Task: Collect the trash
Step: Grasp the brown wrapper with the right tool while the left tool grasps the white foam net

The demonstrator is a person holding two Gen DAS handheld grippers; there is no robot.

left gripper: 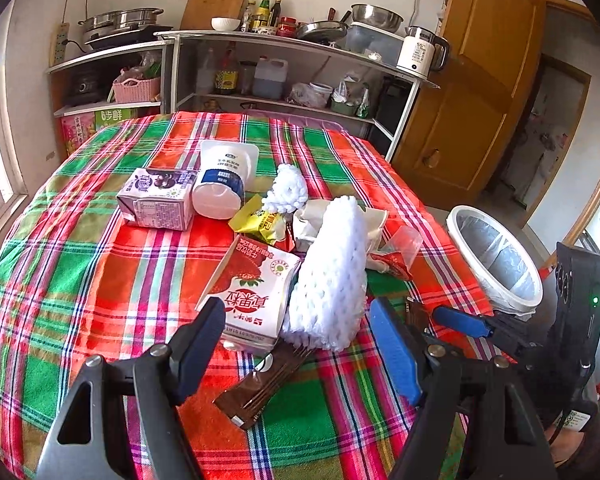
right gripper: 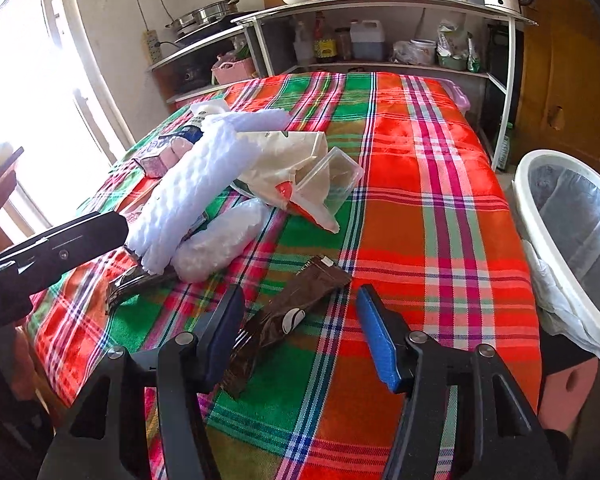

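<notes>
Trash lies in a heap on the plaid tablecloth. It includes a strawberry milk carton, a white foam net, a brown wrapper, a purple carton, a white yogurt pouch and a yellow packet. My left gripper is open and empty, just short of the carton and the foam net. My right gripper is open and empty over another brown wrapper. It also shows in the left wrist view. A white bin with a liner stands beside the table's right edge.
A clear plastic tub and a cream paper bag lie behind the foam net. A metal shelf with pots, bottles and a kettle stands behind the table. A wooden door is at the right.
</notes>
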